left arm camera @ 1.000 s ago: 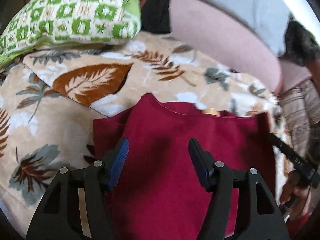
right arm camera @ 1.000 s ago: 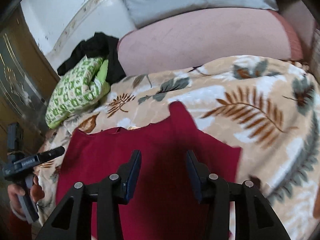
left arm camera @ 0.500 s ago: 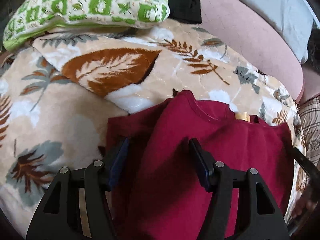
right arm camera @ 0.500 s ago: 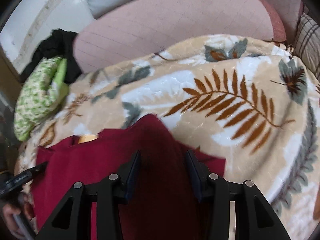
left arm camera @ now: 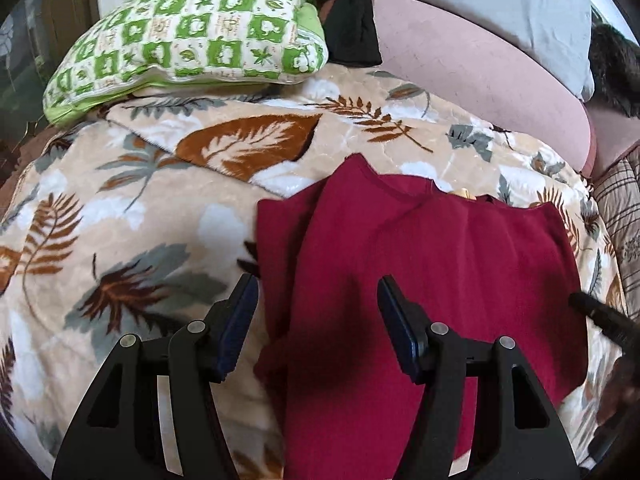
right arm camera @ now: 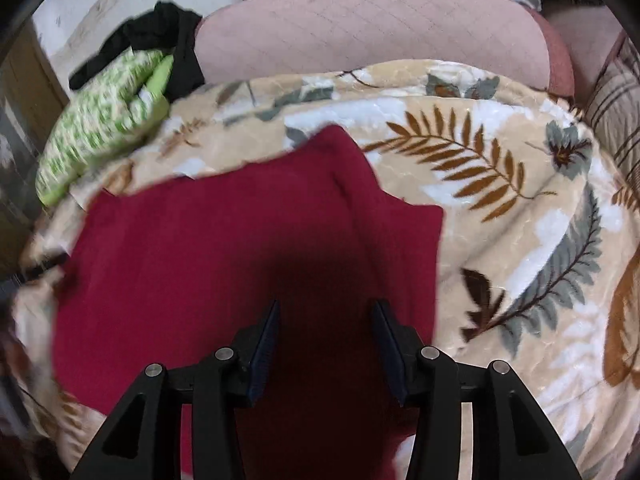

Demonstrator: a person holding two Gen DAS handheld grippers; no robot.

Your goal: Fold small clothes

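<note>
- The red garment (left arm camera: 432, 264) lies flat on the leaf-print blanket (left arm camera: 120, 232), filling the middle and 5 o'clock part of the left wrist view; its neckline points to 12 o'clock, and a narrow strip is folded under along its edge at 9 o'clock.
- The left gripper (left arm camera: 316, 312) hovers over that folded edge with its jaws apart and nothing pinched between them; the cloth passes below them untouched, as far as the view shows.
- The right gripper (right arm camera: 326, 336) hangs over the garment's other side (right arm camera: 224, 256), its jaws parted to a moderate gap and gripping nothing (its view is smeared by motion, so fine contact cannot be read).
- Against the frame a second ago, the left view has slid toward the 9 o'clock edge of the garment: more blanket now shows at 8 o'clock, and the green checked pillow (left arm camera: 192, 36) has drifted across the top.
- The right view has dropped closer to the cloth over the same second: the red fabric fills more of it, and the shoulder peak at 12 o'clock has climbed higher.
- The other hand's tool, plain at 8 o'clock in the right view a second ago, is now only a dark blur at 9 o'clock.
- The garment itself has not changed shape between the frames, and neither gripper's gap has altered noticeably.
- My reading: both hands are lining up on opposite sides for the next fold (likely bringing the sides in), so the folding is at an early stage.
</note>
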